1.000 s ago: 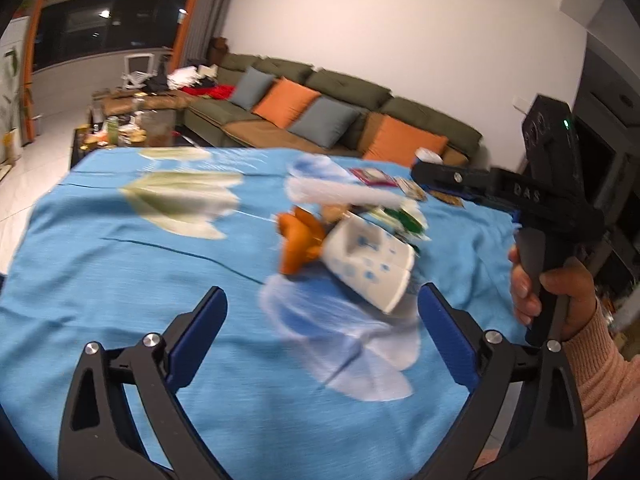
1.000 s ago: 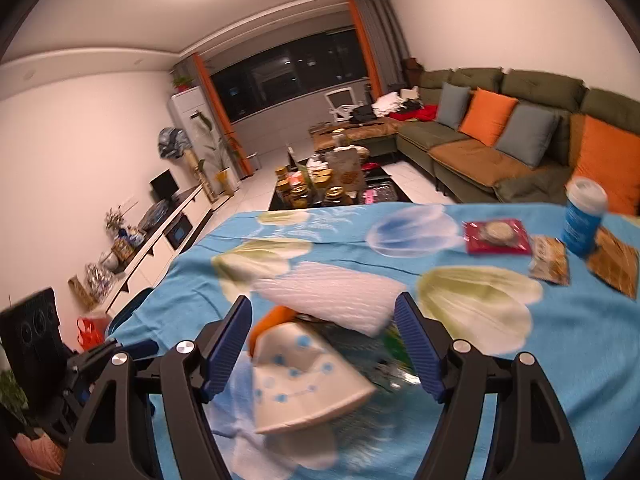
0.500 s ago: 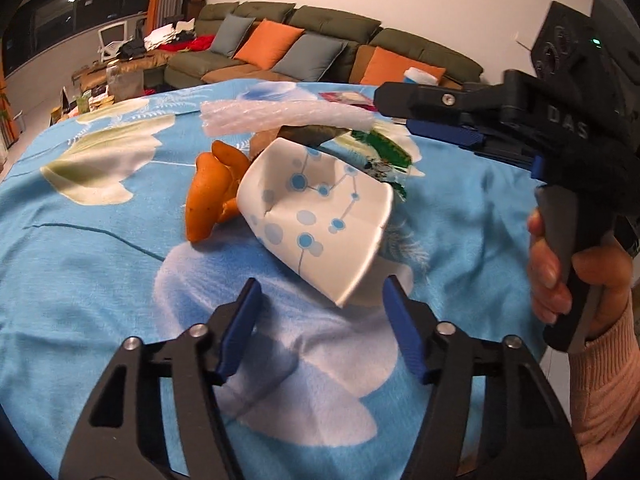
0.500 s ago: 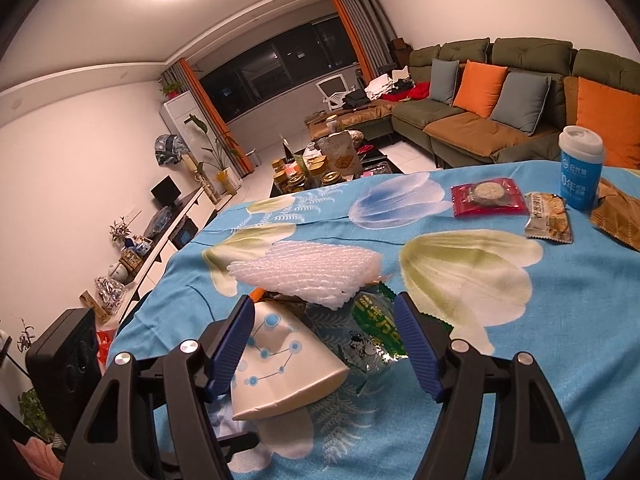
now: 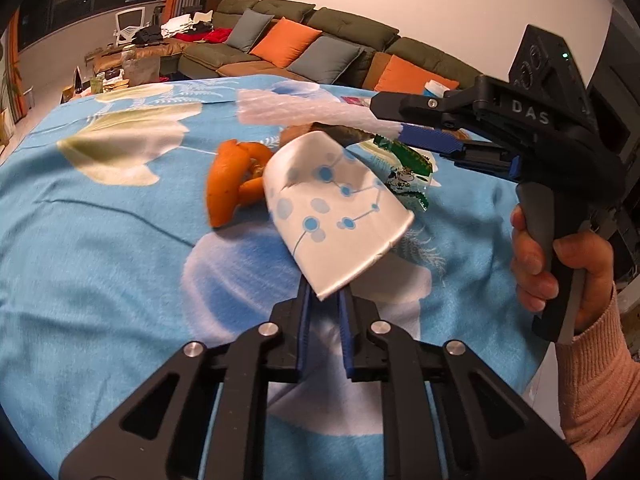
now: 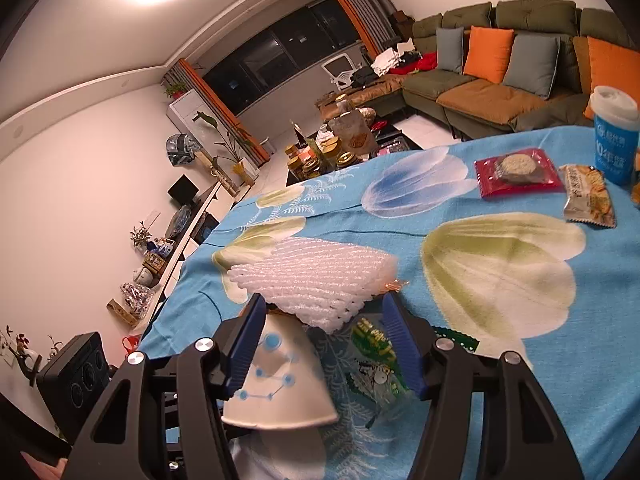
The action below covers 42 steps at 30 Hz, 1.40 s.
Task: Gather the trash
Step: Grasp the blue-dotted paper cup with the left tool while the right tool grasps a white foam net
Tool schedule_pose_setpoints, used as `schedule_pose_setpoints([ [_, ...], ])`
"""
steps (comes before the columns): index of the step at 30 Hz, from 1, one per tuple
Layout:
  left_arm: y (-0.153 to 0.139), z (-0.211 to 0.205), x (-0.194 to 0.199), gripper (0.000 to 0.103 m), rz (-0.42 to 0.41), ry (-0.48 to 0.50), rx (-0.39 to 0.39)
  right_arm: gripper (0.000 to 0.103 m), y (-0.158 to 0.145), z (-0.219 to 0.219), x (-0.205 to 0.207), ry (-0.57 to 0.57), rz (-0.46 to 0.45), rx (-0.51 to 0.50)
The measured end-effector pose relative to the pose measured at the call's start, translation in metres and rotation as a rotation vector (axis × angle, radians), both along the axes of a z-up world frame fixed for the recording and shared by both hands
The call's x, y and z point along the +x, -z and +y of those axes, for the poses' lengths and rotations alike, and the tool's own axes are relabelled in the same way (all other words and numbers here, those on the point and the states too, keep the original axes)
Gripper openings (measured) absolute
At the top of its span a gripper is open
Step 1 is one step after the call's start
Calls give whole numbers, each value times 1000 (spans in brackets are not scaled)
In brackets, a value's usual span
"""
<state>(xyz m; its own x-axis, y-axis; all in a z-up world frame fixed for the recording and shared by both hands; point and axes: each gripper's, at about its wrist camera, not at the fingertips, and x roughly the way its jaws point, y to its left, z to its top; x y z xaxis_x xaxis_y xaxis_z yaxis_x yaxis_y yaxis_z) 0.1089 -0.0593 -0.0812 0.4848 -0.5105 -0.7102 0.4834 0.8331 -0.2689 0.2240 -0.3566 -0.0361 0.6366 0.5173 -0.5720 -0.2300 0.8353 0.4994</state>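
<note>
On the blue counter (image 5: 100, 240) our left tongs (image 5: 325, 300) are closing on the flattened paper cup (image 5: 336, 216); our right tongs (image 6: 324, 332) are closing, astride the foam net (image 6: 316, 276), not yet pressing.

Blue floral cloth covers the bench (image 6: 500, 380). Centre frame, orange peel (image 5: 230, 184) lies beside a flattened paper cup (image 5: 336, 216), a green wrapper (image 6: 376, 360) and white foam netting (image 6: 316, 280). Upper right: a red biscuit packet (image 6: 518, 178), a snack bar (image 6: 590, 196), a blue cup (image 6: 614, 136).
</note>
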Motion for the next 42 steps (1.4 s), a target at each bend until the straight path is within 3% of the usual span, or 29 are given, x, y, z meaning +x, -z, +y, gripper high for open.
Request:
schedule_pose_setpoints([
  [3, -1, 10, -4, 10, -8, -8, -18, 57, 2, 3, 5, -13, 14, 9],
  [7, -5, 23, -9, 8, -18, -24, -34, 45, 8, 0, 11, -23, 39, 50],
  [15, -14, 50, -19, 6, -42, -57, -67, 10, 5, 2, 5, -34, 24, 56],
  [33, -40, 113, -37, 4, -104, -178, -118, 4, -37, 25, -21, -91, -122, 34],
  [42, -49, 141, -46, 4, -133, -243, -113, 4, -47, 46, -23, -143, -152, 56],
])
